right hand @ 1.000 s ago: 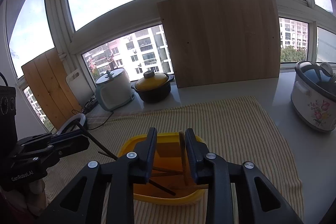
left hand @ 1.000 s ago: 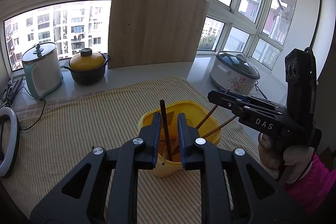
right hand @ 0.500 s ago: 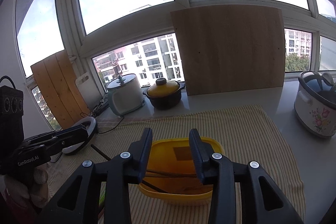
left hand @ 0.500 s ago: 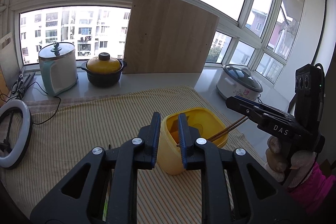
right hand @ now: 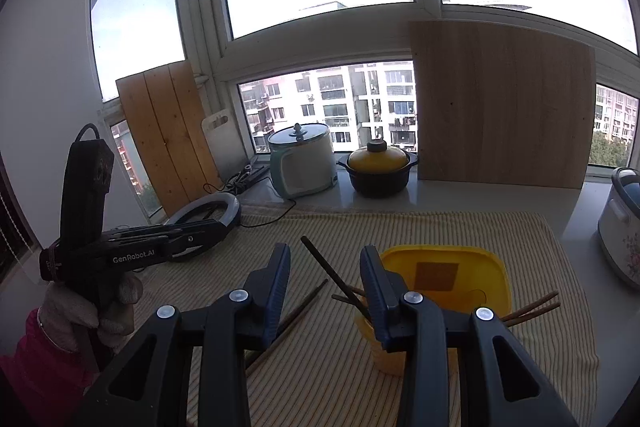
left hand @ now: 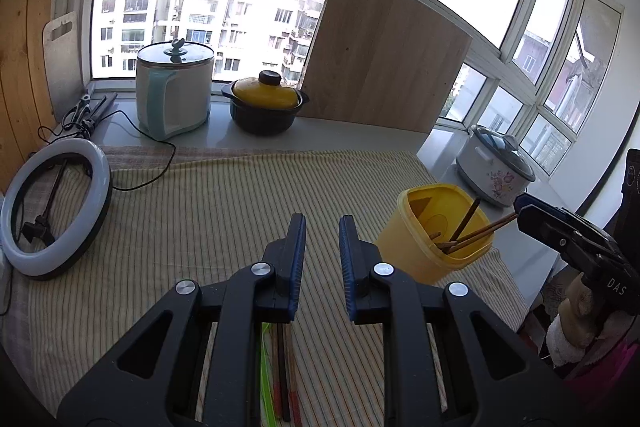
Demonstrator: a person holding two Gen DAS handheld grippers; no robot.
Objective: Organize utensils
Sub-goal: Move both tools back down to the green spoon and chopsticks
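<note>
A yellow container [left hand: 436,233] stands on the striped cloth [left hand: 224,211] and holds several brown chopsticks [left hand: 466,227]. It also shows in the right wrist view [right hand: 444,287], just right of my right gripper [right hand: 324,279], with chopsticks [right hand: 528,309] sticking out. More chopsticks [right hand: 296,311] lie on the cloth between the right fingers. My left gripper [left hand: 322,245] is open and empty, left of the container. Loose chopsticks and a green utensil [left hand: 276,379] lie under it. My right gripper is open and empty.
A ring light [left hand: 52,211] lies at the cloth's left. A white kettle [left hand: 174,91], a yellow-lidded pot [left hand: 266,103] and a wooden board [left hand: 380,51] stand on the sill. A floral rice cooker [left hand: 494,169] sits to the right.
My left gripper let go of the dark chopstick into the container, drew back left and opened. My right gripper opened wider and pulled back from the container.
</note>
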